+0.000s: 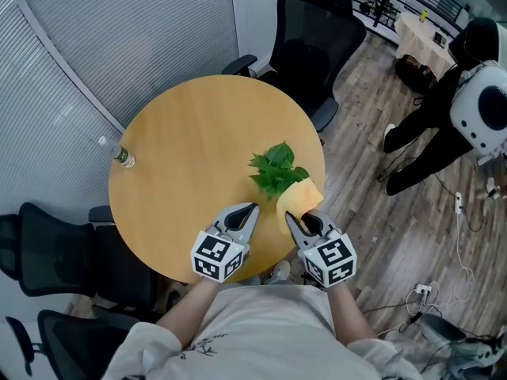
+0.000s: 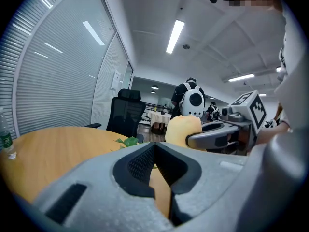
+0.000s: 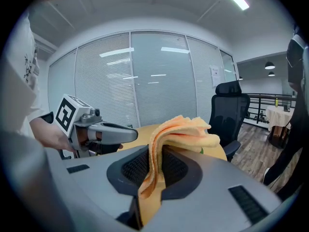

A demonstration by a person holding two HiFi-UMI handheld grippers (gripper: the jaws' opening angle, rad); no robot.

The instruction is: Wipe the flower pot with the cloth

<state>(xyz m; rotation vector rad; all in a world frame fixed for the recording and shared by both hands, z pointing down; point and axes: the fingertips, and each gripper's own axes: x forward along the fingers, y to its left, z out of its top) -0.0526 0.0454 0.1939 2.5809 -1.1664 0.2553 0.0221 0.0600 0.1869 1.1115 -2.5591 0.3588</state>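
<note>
Most of the bench (image 1: pixel 182 145) is left bare, so free passage is offered across its middle and far side; only a bottle (image 1: pixel 123 157) is stood at its left edge, well apart from everything else. Near the right edge the way is blocked by the plant (image 1: pixel 275 169) and by the cloth (image 1: pixel 299 199) clamped in the right tool (image 1: pixel 293 222), and a narrow gap is left between that tool and the closed left tool (image 1: pixel 252 210). The bench is ringed by office chairs (image 1: pixel 313 46) at its far side and at its left.
</note>
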